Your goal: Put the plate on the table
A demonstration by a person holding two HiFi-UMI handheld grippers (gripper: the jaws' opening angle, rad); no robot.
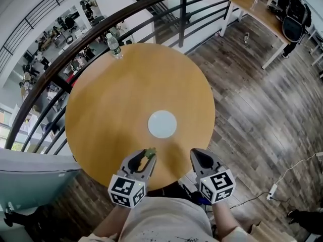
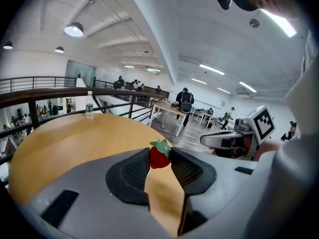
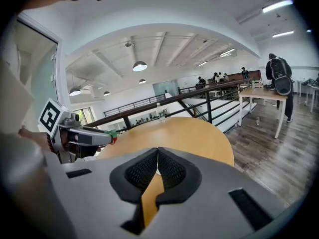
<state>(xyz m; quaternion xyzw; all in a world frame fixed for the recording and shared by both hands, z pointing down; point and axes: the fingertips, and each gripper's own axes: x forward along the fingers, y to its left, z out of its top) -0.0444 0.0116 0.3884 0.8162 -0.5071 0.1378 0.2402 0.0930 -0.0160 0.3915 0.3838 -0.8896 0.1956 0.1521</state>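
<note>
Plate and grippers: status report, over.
Left gripper shut on strawberry. Right gripper shut, empty. Plate flat on table, ahead of both grippers. Water bottle at far edge, not in the way.

White plate (image 1: 162,124), red strawberry (image 2: 159,156)

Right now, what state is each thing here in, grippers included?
left gripper: shut on the strawberry
right gripper: shut, empty
strawberry: clamped at the jaw tips
plate: flat on the table, empty
water bottle: upright at the table's far edge
</note>
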